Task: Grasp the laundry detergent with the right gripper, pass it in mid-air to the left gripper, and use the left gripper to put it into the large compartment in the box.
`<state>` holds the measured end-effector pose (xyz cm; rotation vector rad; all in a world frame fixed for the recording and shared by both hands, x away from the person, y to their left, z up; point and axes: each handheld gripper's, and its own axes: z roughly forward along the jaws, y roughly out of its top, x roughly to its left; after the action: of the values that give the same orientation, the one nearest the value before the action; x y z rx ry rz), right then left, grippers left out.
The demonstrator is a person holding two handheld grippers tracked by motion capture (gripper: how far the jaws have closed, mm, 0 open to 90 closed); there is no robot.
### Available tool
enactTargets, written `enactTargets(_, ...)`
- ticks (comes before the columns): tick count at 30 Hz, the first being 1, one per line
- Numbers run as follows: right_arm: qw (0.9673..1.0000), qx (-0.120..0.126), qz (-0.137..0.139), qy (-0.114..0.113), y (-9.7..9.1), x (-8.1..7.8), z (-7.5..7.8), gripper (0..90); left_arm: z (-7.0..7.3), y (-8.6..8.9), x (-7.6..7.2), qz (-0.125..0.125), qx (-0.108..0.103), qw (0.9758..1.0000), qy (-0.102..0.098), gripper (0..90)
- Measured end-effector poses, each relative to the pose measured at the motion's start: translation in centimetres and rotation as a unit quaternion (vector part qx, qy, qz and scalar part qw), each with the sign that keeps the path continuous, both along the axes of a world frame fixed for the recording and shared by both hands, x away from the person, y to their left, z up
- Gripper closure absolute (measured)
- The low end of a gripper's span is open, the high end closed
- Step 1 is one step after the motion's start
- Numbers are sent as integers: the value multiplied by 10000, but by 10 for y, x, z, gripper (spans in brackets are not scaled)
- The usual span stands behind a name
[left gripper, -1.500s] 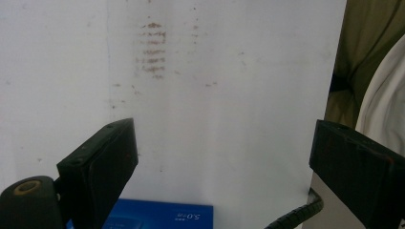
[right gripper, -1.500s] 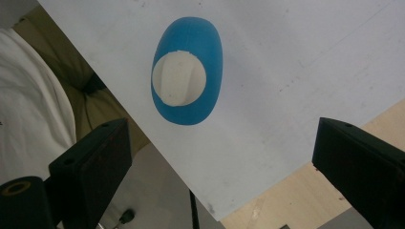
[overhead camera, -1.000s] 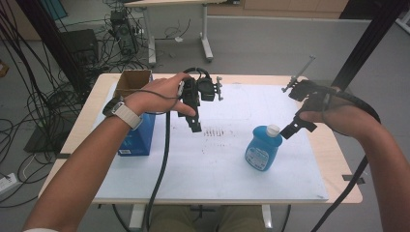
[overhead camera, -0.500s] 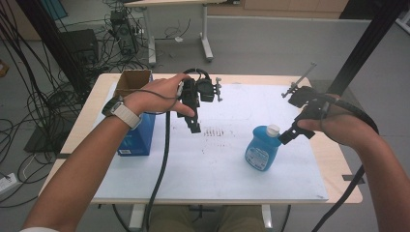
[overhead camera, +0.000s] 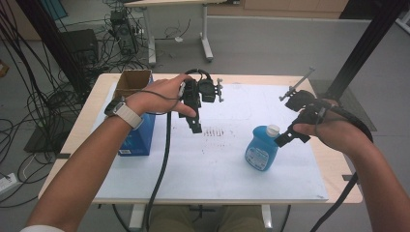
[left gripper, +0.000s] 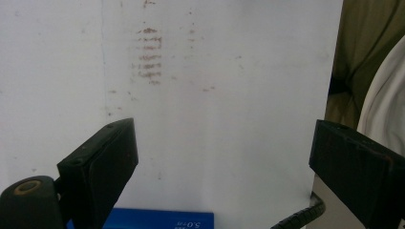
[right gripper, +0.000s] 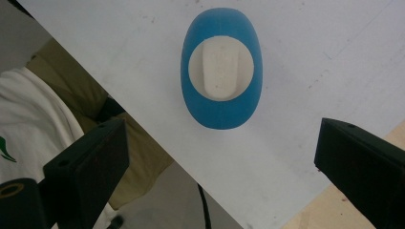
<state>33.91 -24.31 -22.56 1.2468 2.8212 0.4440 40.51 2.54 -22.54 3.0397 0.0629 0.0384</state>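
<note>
A blue bottle (overhead camera: 261,152) with a white cap (overhead camera: 273,129) stands upright on the white mat (overhead camera: 217,159), right of centre. My right gripper (overhead camera: 289,136) hovers just right of and above the cap, jaws open and empty. In the right gripper view I look straight down on the bottle (right gripper: 222,67), which lies beyond the wide-open right gripper (right gripper: 222,143). My left gripper (overhead camera: 196,123) hangs over the mat's middle, pointing down. Seen from its own camera, the left gripper (left gripper: 224,143) is open, with bare mat beneath it.
A blue box (overhead camera: 138,133) with an open cardboard top (overhead camera: 133,79) stands at the table's left; its edge (left gripper: 153,220) shows in the left gripper view. Faint brown smudges (left gripper: 150,52) mark the mat. Cables trail from both grippers toward the near edge. A black post (overhead camera: 358,53) rises beyond the far right corner.
My right gripper has sunk slightly toward the bottle's cap. The left gripper and the bottle have kept still.
</note>
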Motion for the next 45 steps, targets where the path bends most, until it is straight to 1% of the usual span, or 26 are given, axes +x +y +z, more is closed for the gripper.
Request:
enactTargets(5, 9999, 57, -101, -80, -1, -1, -6, 55, 0, 2, 0, 11, -11, 10000, -9, 97)
enactTargets(7, 9998, 68, -116, -152, -1, -2, -8, 54, 0, 2, 0, 31, -14, 10000, 3, 97)
enactTargets(14, 9995, 190, -193, -153, -3, -2, -12, 58, -2, 2, 1, 34, -5, 10000, 23, 97)
enactTargets(27, 9995, 208, -194, -119, -1, -3, -17, 60, -5, 1, 2, 28, -22, 10000, 43, 97)
enactTargets(31, 9993, 222, -239, -167, -2, -3, -17, 59, -6, 1, 2, 43, -8, 10000, 31, 97)
enactTargets(33, 9991, 278, -253, -209, -3, -5, -18, 59, -6, 1, 2, 49, -18, 10000, 27, 97)
enactTargets(37, 9985, 380, -261, -282, -4, -9, -22, 59, -6, 1, 2, 57, -22, 10000, 25, 97)
enactTargets(40, 9982, 388, -272, -377, -3, -11, -26, 59, -6, 1, 2, 54, -30, 10000, 25, 97)
enactTargets(45, 9977, 461, -288, -416, -3, -15, -31, 60, -7, 0, 2, 59, -45, 10000, 24, 97)
